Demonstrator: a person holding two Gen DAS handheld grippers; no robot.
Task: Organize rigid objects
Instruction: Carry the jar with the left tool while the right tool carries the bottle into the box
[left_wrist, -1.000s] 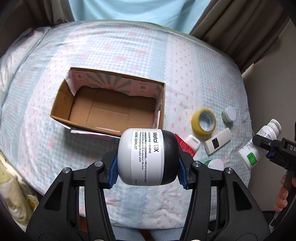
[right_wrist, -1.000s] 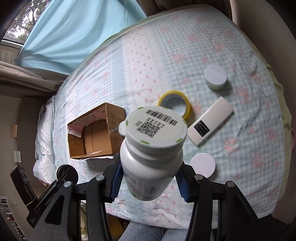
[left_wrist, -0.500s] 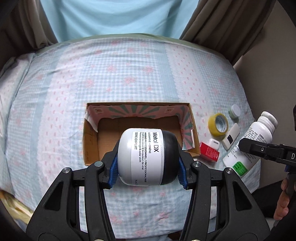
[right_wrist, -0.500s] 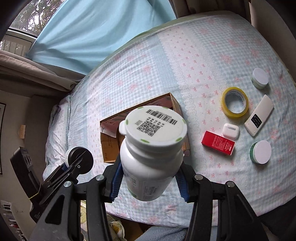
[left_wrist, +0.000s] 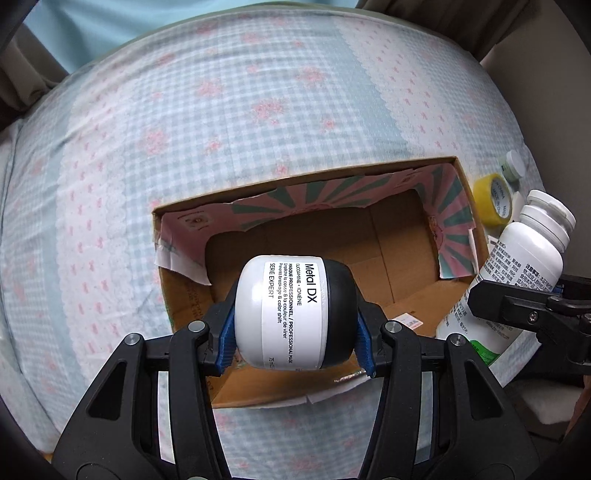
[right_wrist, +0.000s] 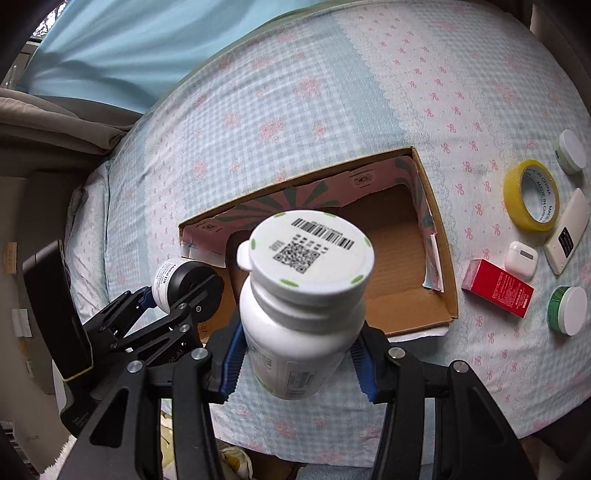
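Observation:
My left gripper (left_wrist: 295, 334) is shut on a white and black Metal DX jar (left_wrist: 291, 312), held on its side just above the near edge of the open cardboard box (left_wrist: 461, 177). My right gripper (right_wrist: 299, 354) is shut on a white pill bottle (right_wrist: 303, 291) with a barcode on its lid, hanging over the box's (right_wrist: 439, 229) near wall. In the left wrist view the pill bottle (left_wrist: 524, 266) shows at the box's right end. In the right wrist view the left gripper (right_wrist: 184, 291) and its jar (right_wrist: 173, 284) hang at the box's left end. The box's brown floor is bare.
On the checked bedspread to the right of the box lie a yellow tape roll (right_wrist: 532, 195), a white remote (right_wrist: 567, 230), a white earbud case (right_wrist: 521, 258), a red carton (right_wrist: 496, 291) and two round jars (right_wrist: 572, 151) (right_wrist: 567, 310). Curtains hang beyond the bed.
Both grippers have travelled left across the bed with their loads and now hang over the box. The left one also sank and rolled, so the box fills more of its view.

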